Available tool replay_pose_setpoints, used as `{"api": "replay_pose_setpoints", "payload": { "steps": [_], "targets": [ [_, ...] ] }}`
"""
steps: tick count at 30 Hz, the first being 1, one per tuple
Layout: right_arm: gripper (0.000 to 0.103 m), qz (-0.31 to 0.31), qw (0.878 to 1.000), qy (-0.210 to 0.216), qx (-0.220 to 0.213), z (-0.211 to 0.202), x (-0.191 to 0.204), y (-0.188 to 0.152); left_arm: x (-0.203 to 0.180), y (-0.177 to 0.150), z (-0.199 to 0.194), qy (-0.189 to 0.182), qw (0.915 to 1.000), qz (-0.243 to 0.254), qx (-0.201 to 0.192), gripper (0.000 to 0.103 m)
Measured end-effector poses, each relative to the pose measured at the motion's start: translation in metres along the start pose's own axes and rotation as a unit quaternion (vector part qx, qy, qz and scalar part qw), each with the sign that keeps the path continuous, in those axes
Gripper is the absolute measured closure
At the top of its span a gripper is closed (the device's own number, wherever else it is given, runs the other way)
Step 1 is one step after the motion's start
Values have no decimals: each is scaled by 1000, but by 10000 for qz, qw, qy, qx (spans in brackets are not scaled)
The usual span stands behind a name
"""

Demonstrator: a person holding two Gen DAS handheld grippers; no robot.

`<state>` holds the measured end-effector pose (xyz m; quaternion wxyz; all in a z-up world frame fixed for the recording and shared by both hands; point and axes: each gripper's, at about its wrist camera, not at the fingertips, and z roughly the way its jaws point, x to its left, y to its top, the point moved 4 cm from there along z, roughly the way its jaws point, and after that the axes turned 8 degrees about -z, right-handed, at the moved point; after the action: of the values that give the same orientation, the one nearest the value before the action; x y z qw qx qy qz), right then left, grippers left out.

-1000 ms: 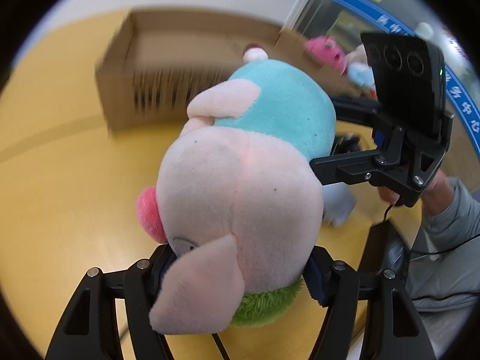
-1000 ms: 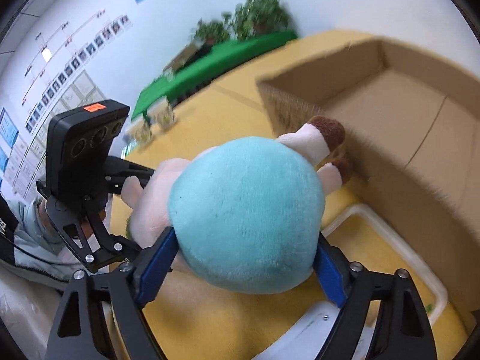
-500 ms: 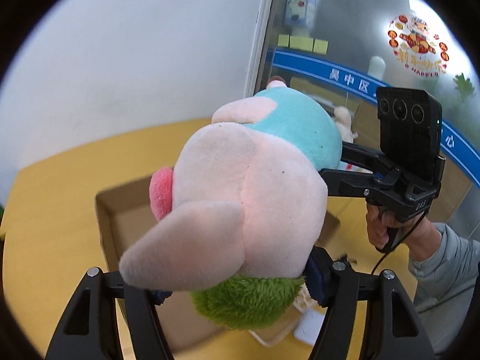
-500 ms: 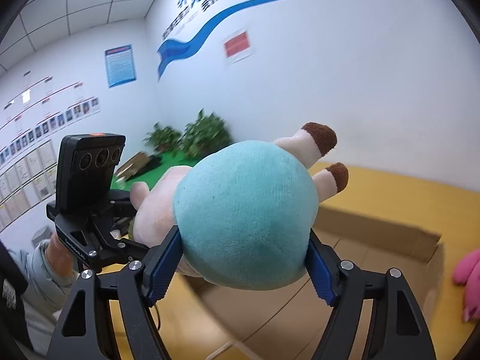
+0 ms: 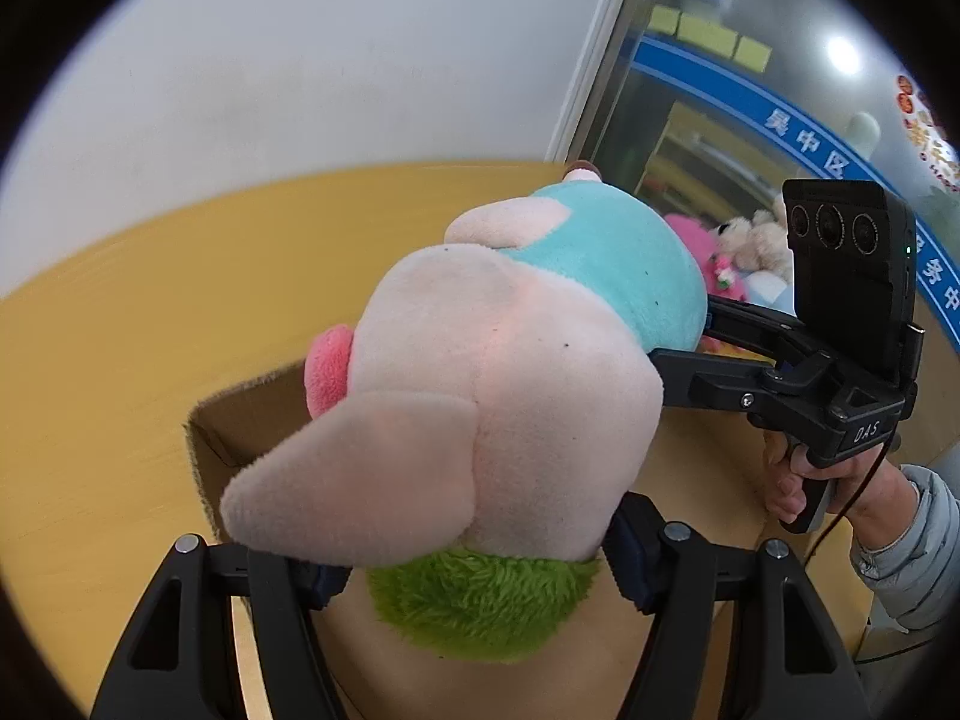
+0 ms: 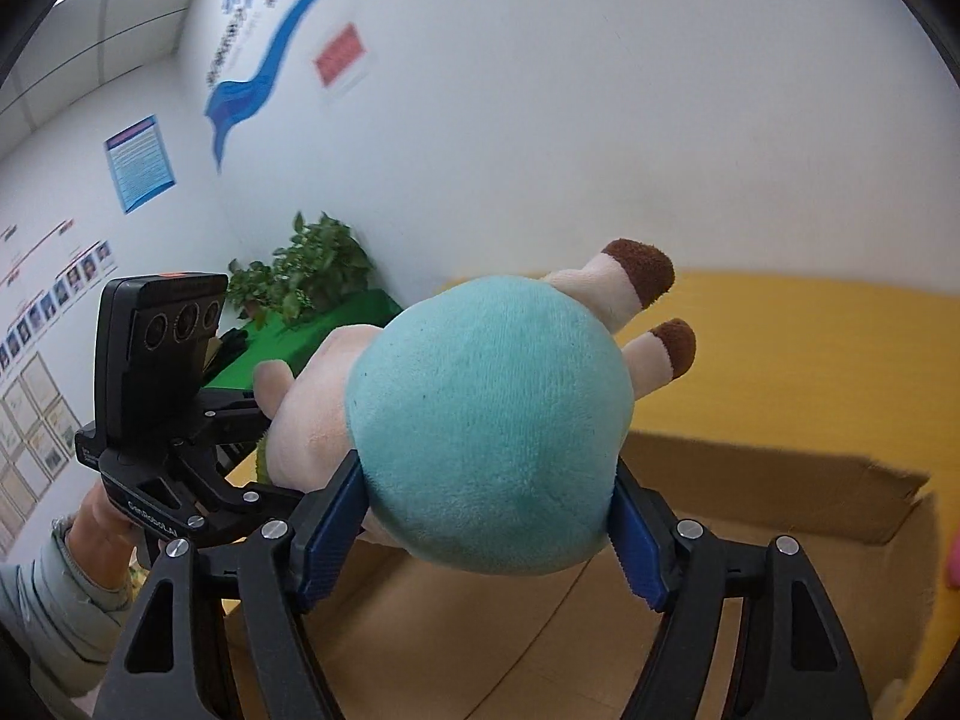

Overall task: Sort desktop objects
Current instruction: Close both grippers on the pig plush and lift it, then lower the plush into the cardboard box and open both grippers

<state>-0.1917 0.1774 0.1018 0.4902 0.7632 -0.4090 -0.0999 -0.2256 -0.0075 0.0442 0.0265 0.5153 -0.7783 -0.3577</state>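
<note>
A plush pig (image 5: 510, 372) with a pink head, teal body and green frill hangs in the air, held at both ends. My left gripper (image 5: 474, 564) is shut on its head, the blue pads pressing in from both sides. My right gripper (image 6: 486, 534) is shut on the round teal body (image 6: 492, 438), with the brown-tipped feet sticking out beyond. An open cardboard box (image 5: 240, 420) lies right below the pig on the yellow table (image 5: 120, 360). In the right wrist view the box's (image 6: 780, 480) floor looks bare where it shows.
Pink and beige plush toys (image 5: 738, 246) sit behind the pig near a glass wall. A person's hand (image 5: 834, 480) in a grey sleeve grips the right tool. A pink object (image 6: 951, 564) shows at the box's right edge. Potted plants (image 6: 312, 270) stand by the white wall.
Both grippers have carried the pig up and across: the box, earlier ahead of it, now lies underneath. The right gripper's pads have pressed a little tighter on the teal body.
</note>
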Motion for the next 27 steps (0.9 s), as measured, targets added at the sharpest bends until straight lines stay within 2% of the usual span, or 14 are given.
{"api": "replay_pose_setpoints", "payload": {
  "steps": [5,9,12,17,23,27],
  "targets": [
    [30,562,9975,14,430,55,-38,-27,32,-6,46,128,9985,-261,473,35],
    [35,838,9926,-125,871,88,-59,-50,50,-9,65,675,9937,-488,745,32],
    [36,1151,9863,-109,1176,107,-67,-67,48,-16,64,991,9915,-319,779,31],
    [36,1366,9830,-86,1220,109,-76,-80,54,-23,43,1222,9900,-493,496,30],
    [36,1383,9817,114,1303,121,-60,-69,70,-22,14,1294,9878,-853,140,30],
    [26,1265,9829,144,1332,129,-52,-62,55,-16,-7,1223,9873,-996,-179,30]
  ]
}}
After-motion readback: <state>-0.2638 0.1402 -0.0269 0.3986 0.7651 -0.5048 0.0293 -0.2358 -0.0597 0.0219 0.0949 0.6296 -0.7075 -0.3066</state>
